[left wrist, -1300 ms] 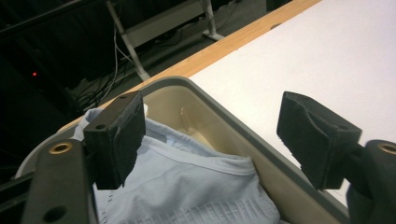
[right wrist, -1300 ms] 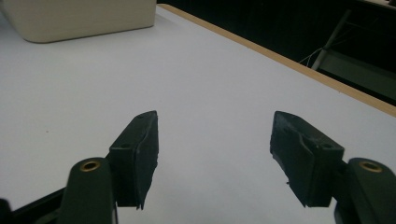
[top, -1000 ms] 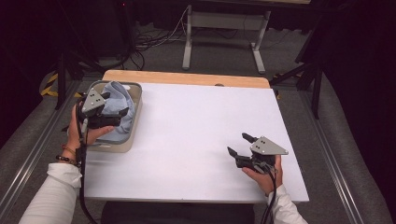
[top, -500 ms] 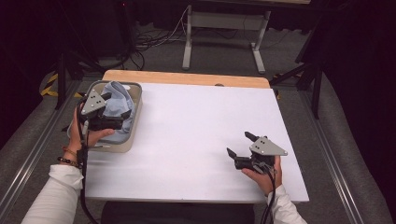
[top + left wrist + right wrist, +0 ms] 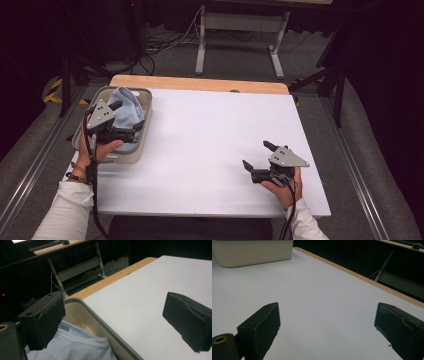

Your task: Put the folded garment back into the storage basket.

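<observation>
Jaws of your left gripper just opened, empty, above the tub's cloth; right gripper, well right of the tub, likewise opened, empty.

White tbl; metal stand, cables behind.

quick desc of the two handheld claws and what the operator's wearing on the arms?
Both claws, left claw and right claw, are black with two blocky, foam-padded jaws and a brass-coloured insert near the base. Each carries a grey three-cornered plate with small holes on top, and a black cable trails back along each forearm. The person wears white long sleeves, plus beaded bracelets on the left wrist.
</observation>
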{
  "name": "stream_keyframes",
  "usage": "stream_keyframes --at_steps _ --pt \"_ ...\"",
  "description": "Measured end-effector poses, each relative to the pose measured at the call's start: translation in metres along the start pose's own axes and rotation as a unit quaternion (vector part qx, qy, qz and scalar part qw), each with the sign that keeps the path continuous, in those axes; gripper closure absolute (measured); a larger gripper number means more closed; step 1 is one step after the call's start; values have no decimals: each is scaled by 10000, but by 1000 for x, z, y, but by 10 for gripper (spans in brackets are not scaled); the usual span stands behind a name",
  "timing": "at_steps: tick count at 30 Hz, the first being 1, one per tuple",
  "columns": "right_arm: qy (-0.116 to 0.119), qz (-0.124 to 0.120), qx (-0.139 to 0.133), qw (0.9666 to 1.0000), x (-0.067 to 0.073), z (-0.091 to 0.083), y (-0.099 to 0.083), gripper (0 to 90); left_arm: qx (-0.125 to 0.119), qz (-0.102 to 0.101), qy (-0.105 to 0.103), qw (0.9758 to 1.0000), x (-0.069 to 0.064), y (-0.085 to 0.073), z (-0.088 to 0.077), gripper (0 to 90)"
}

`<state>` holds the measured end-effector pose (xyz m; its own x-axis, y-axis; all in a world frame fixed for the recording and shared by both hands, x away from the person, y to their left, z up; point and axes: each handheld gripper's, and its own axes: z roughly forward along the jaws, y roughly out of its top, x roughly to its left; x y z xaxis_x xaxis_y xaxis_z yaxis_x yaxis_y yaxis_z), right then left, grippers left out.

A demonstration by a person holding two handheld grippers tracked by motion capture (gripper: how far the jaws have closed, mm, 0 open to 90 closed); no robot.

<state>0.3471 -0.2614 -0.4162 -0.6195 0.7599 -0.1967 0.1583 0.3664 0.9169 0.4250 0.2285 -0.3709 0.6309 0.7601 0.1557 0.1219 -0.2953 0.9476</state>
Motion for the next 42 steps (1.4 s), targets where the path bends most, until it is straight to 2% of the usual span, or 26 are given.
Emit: stream_keyframes --at_steps 2,7,10,14,17,27,34,40,42 --pt "-6 -20 3 10000 0 0 0 77 11 59 -6 10000 -3 1 -1 52" --pt "-6 -87 6 10000 1 -2 0 85 -26 63 -38 10000 -8 2 -1 53" --pt "7 -102 16 9999 2 -1 0 85 -106 47 -100 9999 -12 3 -3 54" --pt "3 -122 13 9999 2 -1 0 85 -175 139 -120 9997 -17 6 -6 55" --pt "2 -107 3 9999 3 -1 1 86 -280 109 -157 9994 -20 8 -8 55" --pt "-31 -157 -42 9999 4 -2 2 88 -441 244 -227 9985 -35 13 -11 53" --pt "-72 -319 0 9995 8 -2 4 87 -491 360 -329 9976 -46 17 -10 53" --pt "-50 -350 -5 9994 10 -2 4 86 -538 431 -431 9967 -54 19 -10 53" --pt "-49 -341 -7 9994 9 -1 4 86 -538 424 -407 9968 -55 20 -10 56"
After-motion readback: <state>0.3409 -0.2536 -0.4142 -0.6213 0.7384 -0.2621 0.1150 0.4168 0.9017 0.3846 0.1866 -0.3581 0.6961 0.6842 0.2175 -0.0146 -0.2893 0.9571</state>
